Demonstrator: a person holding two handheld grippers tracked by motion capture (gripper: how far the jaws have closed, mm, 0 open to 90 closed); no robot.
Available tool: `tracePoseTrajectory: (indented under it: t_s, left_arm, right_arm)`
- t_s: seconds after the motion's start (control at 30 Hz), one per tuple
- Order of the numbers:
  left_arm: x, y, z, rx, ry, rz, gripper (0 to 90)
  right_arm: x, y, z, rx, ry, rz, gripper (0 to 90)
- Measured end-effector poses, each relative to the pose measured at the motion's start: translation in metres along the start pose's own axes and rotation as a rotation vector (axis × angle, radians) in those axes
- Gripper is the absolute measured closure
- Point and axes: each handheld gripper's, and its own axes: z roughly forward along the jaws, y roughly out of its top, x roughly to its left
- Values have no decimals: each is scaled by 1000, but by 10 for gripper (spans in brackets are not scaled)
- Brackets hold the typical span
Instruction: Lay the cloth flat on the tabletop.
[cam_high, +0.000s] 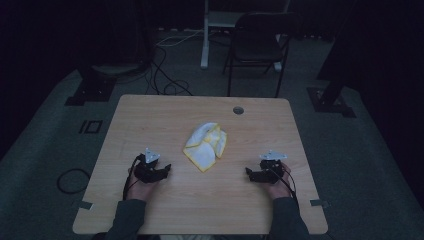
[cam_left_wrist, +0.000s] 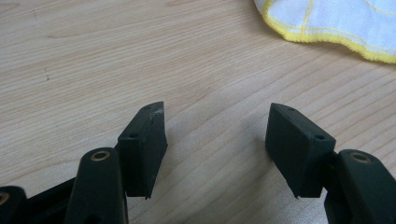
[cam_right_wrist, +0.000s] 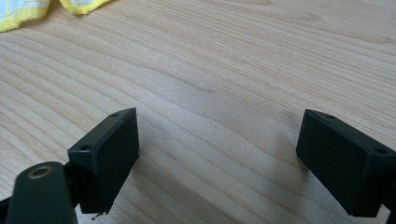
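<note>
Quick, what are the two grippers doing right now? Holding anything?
Left gripper: open, nothing between its fingers, cloth lies apart.
Right gripper: open, holding nothing, bare table under it.

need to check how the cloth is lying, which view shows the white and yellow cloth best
The high view: the whole crumpled cloth lies mid-table between both grippers. The left gripper view catches just one yellow-hemmed edge at top right, the right gripper view two small corners at top left.
</note>
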Motion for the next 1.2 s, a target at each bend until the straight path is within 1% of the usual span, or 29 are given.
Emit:
tracePoseTrajectory:
  t_s: [0.37,0.43,0.47,0.53,0.8,0.93,1.03,1.13,1.2]
  left_arm:
    - [-1,0,0,-4,-9,8,441]
    - [-3,0,0,-9,-8,5,464]
    - [-3,0,-1,-8,-5,9,497]
    - [-5,0,-1,-11,-7,10,508]
    - [-5,1,0,-13,-17,8,537]
    - [-5,2,1,-14,-24,15,558]
    - [-4,3,1,-3,-32,5,573]
    - [-4,6,0,4,-27,17,585]
    - [-6,8,-3,-4,-27,32,594]
  right_arm:
    - [0,0,0,-2,6,-3,143]
    - [0,0,0,-2,6,-4,143]
    - [0,0,0,-2,6,-5,143]
    - [0,0,0,-2,7,-5,143]
    - [0,0,0,-2,9,-7,143]
    - [0,0,0,-2,9,-7,143]
    - [0,0,0,-2,9,-7,144]
    - [0,0,0,-2,9,-7,144]
    - [0,0,0,-2,9,-7,143]
